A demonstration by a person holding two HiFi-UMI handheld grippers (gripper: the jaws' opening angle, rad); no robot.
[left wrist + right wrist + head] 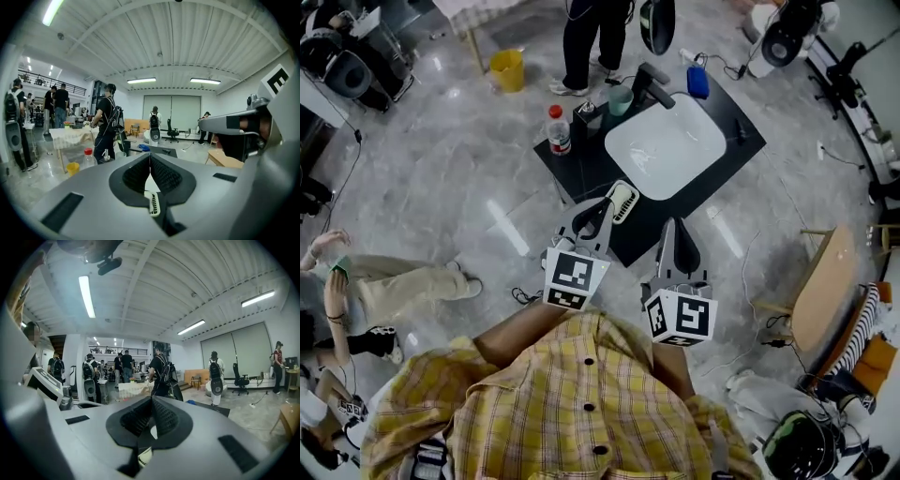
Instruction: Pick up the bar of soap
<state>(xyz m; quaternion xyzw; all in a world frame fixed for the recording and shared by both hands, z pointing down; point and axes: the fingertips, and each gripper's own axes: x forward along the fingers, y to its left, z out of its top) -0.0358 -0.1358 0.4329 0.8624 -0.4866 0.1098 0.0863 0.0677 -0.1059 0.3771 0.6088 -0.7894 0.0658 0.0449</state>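
A white slotted soap dish (622, 202) lies at the near edge of the black table (581, 169), beside the white sink basin (667, 148). I cannot make out the bar of soap itself. My left gripper (604, 206) hovers at that near edge, its tip right beside the dish, jaws shut and empty. In the left gripper view the shut left gripper (150, 155) has the slotted dish (153, 205) showing just below its pads. My right gripper (670, 228) hangs in front of the table's near corner, jaws together, nothing held. The right gripper (152, 399) points level across the room.
On the table's far side stand a red-capped water bottle (559, 129), a small dispenser (587, 113), a green cup (621, 97), a black faucet (654, 86) and a blue object (697, 82). A person (586, 42) stands behind the table. A yellow bucket (508, 69) and a wooden table (823, 286) are nearby.
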